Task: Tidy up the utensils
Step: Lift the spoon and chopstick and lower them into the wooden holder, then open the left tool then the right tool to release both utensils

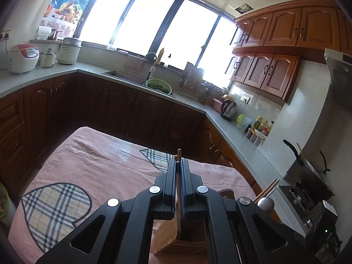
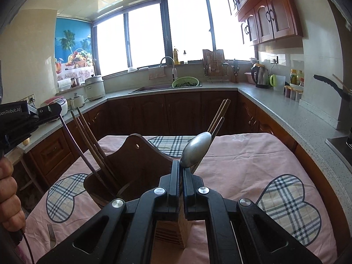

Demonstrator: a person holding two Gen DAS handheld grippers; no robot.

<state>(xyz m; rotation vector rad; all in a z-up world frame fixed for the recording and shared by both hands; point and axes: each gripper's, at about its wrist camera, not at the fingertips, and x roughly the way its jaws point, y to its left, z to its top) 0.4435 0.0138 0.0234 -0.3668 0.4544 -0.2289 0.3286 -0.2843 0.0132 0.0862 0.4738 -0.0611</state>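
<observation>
Left gripper (image 1: 178,165): you clamp it tight on a chopstick (image 1: 179,154).
Right gripper (image 2: 181,169): you pinch it closed on a spoon (image 2: 196,150).
Holder (image 2: 132,167): on pink cloth (image 2: 237,167), chopsticks inside.
Fork (image 2: 51,234): on cloth, left.

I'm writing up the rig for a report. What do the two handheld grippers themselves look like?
Both are matte black: the left gripper and right gripper each have two flat parallel fingers on angular linkage arms with round silver pivot bolts. The right view shows white "GenRobot.AI" lettering on the left unit's body.
</observation>
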